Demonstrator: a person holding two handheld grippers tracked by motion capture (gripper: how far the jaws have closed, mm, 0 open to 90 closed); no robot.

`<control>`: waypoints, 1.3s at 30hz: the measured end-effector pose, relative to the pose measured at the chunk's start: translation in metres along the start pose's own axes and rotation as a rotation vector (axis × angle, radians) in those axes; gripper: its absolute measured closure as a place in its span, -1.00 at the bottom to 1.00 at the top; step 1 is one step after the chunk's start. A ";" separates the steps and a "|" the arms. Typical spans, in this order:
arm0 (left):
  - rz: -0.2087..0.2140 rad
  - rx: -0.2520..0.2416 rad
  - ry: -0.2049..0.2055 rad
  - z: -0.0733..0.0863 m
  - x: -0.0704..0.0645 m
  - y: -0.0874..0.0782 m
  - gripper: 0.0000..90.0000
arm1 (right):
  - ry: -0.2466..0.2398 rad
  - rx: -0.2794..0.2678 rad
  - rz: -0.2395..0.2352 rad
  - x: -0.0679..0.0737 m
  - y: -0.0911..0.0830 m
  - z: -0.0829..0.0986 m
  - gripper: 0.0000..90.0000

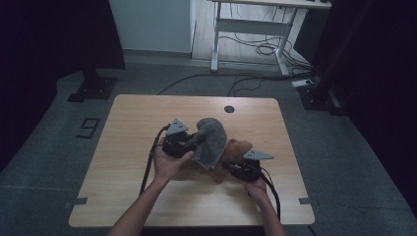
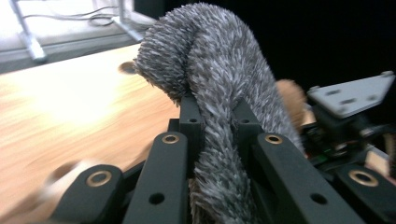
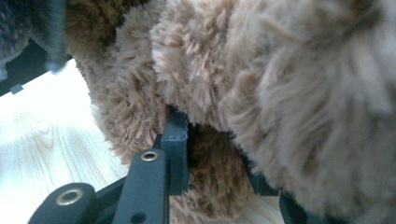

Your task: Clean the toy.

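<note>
You have both grips made: your left claw (image 1: 193, 142) is clamped on the grey furry cloth (image 1: 212, 140), lifted and draped over the brown teddy bear (image 1: 235, 153) at mid counter (image 1: 128, 147), and your right claw (image 3: 212, 154) pinches the bear's plush. What seems left is working the cloth onto or off the bear – I can't tell which
</note>
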State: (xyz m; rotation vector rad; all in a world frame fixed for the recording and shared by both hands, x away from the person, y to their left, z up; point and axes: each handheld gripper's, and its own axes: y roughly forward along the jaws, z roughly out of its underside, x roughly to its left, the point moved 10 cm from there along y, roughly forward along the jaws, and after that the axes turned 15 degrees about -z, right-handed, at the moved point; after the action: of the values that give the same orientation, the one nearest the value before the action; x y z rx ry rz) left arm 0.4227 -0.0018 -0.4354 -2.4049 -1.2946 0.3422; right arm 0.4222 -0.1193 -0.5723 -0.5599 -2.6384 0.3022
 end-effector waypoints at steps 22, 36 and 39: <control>-0.149 0.161 0.176 0.050 -0.004 0.038 0.74 | -0.001 0.028 -0.007 0.001 0.000 0.005 0.50; -0.223 0.144 0.108 0.063 0.050 0.007 0.73 | 0.011 0.021 -0.003 -0.002 -0.002 0.005 0.32; -0.216 0.150 0.117 0.066 0.044 0.012 0.73 | 0.015 0.011 0.010 -0.003 -0.007 0.005 0.13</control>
State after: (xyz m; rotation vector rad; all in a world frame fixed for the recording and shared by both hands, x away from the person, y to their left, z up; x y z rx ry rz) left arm 0.4299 0.0432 -0.5011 -2.1060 -1.4059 0.2242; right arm 0.4198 -0.1274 -0.5751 -0.5699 -2.6192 0.3138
